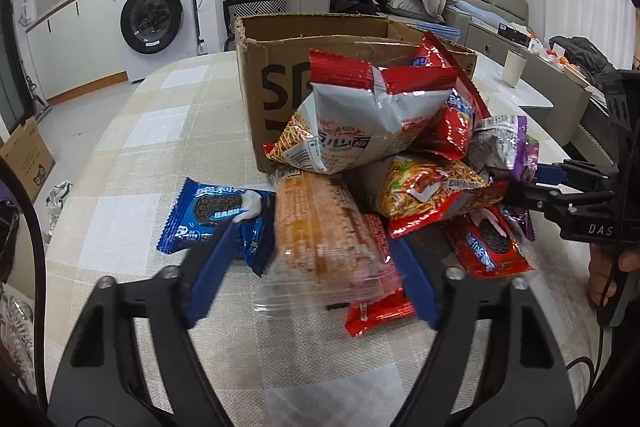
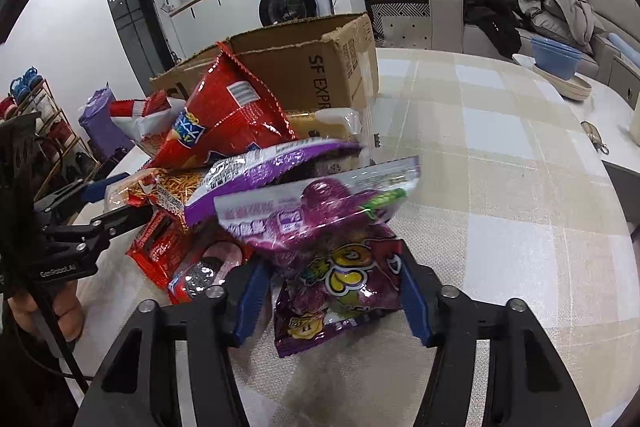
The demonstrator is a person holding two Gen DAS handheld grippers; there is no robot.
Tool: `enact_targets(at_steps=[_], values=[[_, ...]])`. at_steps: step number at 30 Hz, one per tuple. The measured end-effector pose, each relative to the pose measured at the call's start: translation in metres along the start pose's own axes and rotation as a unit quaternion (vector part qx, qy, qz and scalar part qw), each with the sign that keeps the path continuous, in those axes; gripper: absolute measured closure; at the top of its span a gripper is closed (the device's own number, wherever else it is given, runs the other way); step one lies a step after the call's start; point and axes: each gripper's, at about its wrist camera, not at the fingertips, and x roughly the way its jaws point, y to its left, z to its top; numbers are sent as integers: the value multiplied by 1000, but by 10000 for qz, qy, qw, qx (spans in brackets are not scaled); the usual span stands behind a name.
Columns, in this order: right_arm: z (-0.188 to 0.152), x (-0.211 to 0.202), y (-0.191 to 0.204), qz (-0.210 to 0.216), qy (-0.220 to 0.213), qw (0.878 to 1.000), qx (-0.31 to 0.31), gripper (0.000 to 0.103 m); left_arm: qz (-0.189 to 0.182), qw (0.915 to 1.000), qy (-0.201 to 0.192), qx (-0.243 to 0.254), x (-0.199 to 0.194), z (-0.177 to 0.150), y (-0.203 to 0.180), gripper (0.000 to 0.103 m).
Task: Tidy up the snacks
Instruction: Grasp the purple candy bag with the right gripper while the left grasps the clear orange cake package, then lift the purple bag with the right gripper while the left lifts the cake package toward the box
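Note:
A pile of snack packets lies in front of an open cardboard box [image 1: 256,75] on the table. My left gripper [image 1: 308,271] is open, its fingers on either side of an orange biscuit pack [image 1: 320,227] in clear wrap. A blue Oreo pack [image 1: 216,215] lies to its left, a red Oreo pack [image 1: 488,247] to its right. My right gripper [image 2: 332,295] is open around a purple candy bag [image 2: 344,287], under a second purple bag [image 2: 312,211]. It shows at the right edge of the left wrist view [image 1: 532,183]. The box also shows in the right wrist view [image 2: 304,67].
A white-and-red noodle snack bag [image 1: 360,115] and red bags [image 2: 228,115] top the pile. A checked cloth [image 2: 500,167] covers the table. A cup [image 1: 514,67] stands at the far right. Bowls [image 2: 556,63] and keys [image 2: 596,139] lie at the table's right side.

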Motion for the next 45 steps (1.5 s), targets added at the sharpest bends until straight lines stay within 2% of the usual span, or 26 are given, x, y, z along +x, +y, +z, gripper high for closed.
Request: enact_targets(at_steps=[1, 2, 10, 13, 16, 28, 30, 31, 45], values=[[0, -2, 0, 19, -40, 10000, -2, 47, -15, 10000, 27, -14, 1, 0, -1, 45], [-1, -4, 2, 24, -64, 10000, -3, 48, -35, 10000, 63, -42, 2, 0, 0, 47], [-6, -15, 3, 29, -262, 9997, -8, 48, -69, 9998, -140, -133, -10, -6, 3, 49], [-9, -20, 3, 29, -333, 9994, -3, 49, -74, 9998, -55, -153, -11, -8, 4, 50], [-15, -25, 6, 36, -353, 9994, -57, 49, -51, 9998, 25, -198, -14, -13, 5, 57], [-14, -23, 3, 128, -229, 9997, -14, 49, -132, 9992, 291, -229, -3, -16, 10, 51], [-14, -23, 2, 137, -226, 9996, -19, 49, -164, 9992, 274, -225, -2, -17, 10, 62], [-14, -23, 3, 134, -227, 9996, -25, 49, -140, 9993, 282, -208, -1, -17, 10, 72], [-16, -31, 4, 122, -455, 9989, -78, 49, -184, 9998, 113, 11, -25, -28, 0, 75]])
